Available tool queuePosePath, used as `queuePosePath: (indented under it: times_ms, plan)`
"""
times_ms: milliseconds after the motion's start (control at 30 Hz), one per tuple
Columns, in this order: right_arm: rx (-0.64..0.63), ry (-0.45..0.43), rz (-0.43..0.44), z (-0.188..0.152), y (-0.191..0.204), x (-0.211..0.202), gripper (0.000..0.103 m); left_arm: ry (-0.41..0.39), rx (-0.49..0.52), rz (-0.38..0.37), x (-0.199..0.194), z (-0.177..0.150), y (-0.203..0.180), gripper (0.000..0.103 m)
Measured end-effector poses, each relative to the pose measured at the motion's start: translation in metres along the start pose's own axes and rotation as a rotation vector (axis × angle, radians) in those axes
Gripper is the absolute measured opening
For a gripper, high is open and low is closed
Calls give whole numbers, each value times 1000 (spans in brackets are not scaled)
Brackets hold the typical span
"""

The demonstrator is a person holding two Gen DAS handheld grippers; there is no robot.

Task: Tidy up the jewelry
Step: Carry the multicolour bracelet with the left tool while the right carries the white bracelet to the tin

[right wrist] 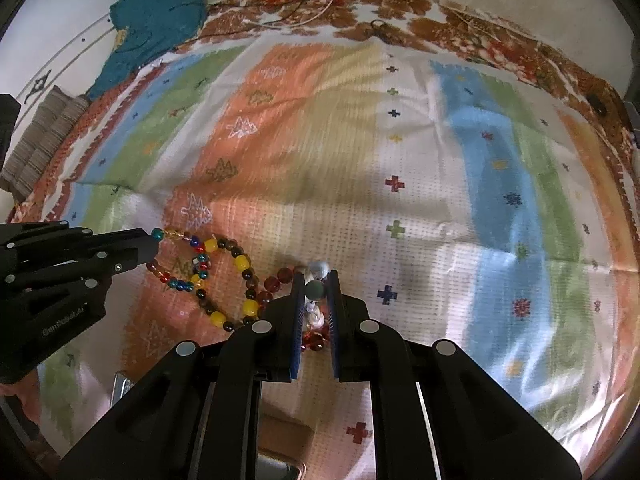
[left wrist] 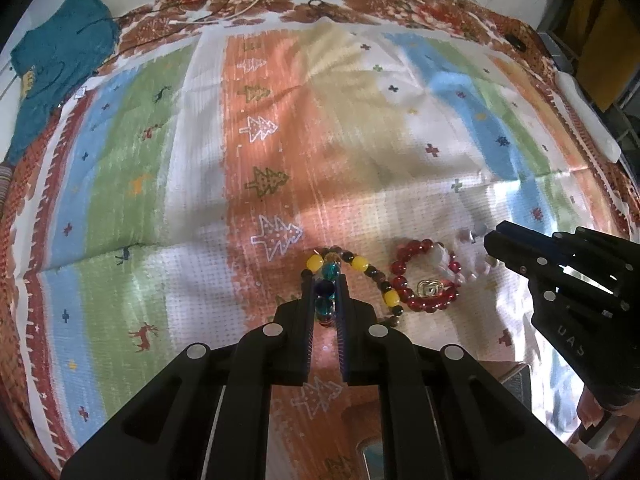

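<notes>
**Desk:** What are your two grippers doing?

**Me:** My left gripper (left wrist: 325, 280) is closed on the multicoloured bead bracelet (left wrist: 325, 288); teal and dark blue beads sit pinched between its fingers. In the right wrist view that same bracelet (right wrist: 188, 264) trails as a loop of small teal, red and amber beads from the left gripper (right wrist: 154, 240) onto the cloth. My right gripper (right wrist: 316, 280) is clamped on a pale bead bracelet (right wrist: 316, 292), with a greyish bead and whitish ones between the jaws.

**Desk:** Where is the rest of the jewelry?

**Me:** The brown and yellow bead bracelet (right wrist: 236, 280) lies on the striped cloth (right wrist: 360, 160), just beside the multicoloured one. The red bead bracelet (left wrist: 424, 280) with a gold knot charm (left wrist: 429, 288) lies between the two grippers, touching the pale beads (left wrist: 468, 256) that my right gripper (left wrist: 490, 248) holds.

**Desk:** Any writing?

**Me:** White letters on the right gripper's body (left wrist: 572, 340) read roughly "UAS". The left gripper's body (right wrist: 64, 322) carries a label, something like "SenRobot.AI", but blurred. A teal garment (left wrist: 60, 60) lies at the cloth's far left corner.
</notes>
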State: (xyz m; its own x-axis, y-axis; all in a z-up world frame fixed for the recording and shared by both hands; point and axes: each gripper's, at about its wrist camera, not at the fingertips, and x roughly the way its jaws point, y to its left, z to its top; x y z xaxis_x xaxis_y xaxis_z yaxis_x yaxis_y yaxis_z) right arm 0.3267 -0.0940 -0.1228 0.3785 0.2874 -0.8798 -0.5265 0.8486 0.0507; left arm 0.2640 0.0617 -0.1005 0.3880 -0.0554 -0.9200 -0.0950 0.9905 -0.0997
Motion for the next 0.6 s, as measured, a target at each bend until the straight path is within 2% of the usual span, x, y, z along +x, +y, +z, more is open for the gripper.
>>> queuePosePath:
  times_ms: [600]
  plan:
    - [-1,-44,-7,-19,-1,-35,12,-61,10,-1,-34,-10,-7,9]
